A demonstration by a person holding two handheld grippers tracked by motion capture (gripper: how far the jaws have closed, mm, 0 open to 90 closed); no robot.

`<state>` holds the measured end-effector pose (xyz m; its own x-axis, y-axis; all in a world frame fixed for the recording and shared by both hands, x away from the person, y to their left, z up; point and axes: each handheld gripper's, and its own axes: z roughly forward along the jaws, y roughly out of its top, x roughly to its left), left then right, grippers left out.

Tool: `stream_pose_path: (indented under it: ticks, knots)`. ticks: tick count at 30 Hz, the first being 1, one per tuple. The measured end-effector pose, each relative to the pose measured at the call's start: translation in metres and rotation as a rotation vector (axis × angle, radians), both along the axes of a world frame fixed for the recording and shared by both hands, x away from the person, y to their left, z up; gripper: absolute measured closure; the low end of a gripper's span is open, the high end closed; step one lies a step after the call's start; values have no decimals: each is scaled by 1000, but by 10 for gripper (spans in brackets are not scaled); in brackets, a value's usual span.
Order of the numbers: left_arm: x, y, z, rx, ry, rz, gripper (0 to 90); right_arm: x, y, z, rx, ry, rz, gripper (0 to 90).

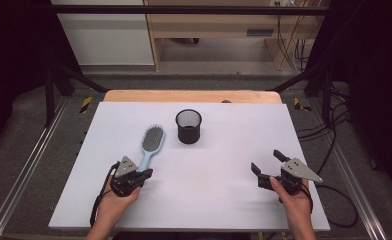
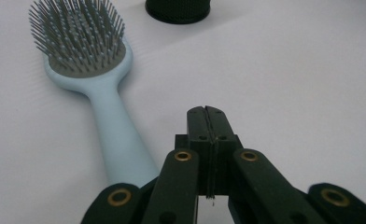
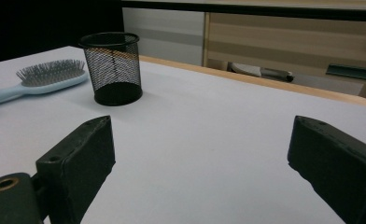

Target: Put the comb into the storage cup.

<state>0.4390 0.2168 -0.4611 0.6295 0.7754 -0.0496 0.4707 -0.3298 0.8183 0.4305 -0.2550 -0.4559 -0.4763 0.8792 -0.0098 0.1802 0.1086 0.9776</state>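
The left gripper [image 2: 206, 116] was clamped shut on nothing, just beside the brush [image 2: 93, 88] handle. It needed reopening to straddle that handle squarely; the right gripper [image 3: 200, 154] gaped wide, empty.

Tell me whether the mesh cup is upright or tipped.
Upright: the black mesh cup stands on its base on the white table, open rim up, beside the hairbrush.

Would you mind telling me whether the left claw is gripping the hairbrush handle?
No, the left claw is shut on nothing, and the hairbrush handle lies on the table beside it.
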Motion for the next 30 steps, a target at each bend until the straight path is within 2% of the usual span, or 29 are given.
stream_pose_path:
  ticks: [4,5,9,12,14,16,18,21,22,25,30]
  knots:
    - [-1,-6,-7,31,36,1,900,0,5,1,-16,-3,23,74]
    - [0,-8,-11,65,47,4,900,0,5,1,-13,-6,26,74]
    - [1,-7,-12,73,57,18,900,0,4,2,-8,-3,28,73]
    - [3,-3,-15,101,71,26,900,0,4,2,-6,-2,29,72]
    - [5,1,-18,93,90,33,900,0,4,2,0,0,26,72]
    - [5,4,-18,111,85,50,900,1,3,2,-5,1,25,72]
    - [6,11,-18,93,93,71,900,1,3,1,0,7,19,71]
    - [8,21,-16,96,93,87,900,1,2,1,-4,2,20,71]
    - [8,24,-15,93,91,93,900,1,2,2,12,5,17,71]
    - [10,35,-14,75,96,110,900,1,3,1,0,5,19,71]
    - [14,47,-15,84,101,133,900,1,2,0,3,13,14,67]
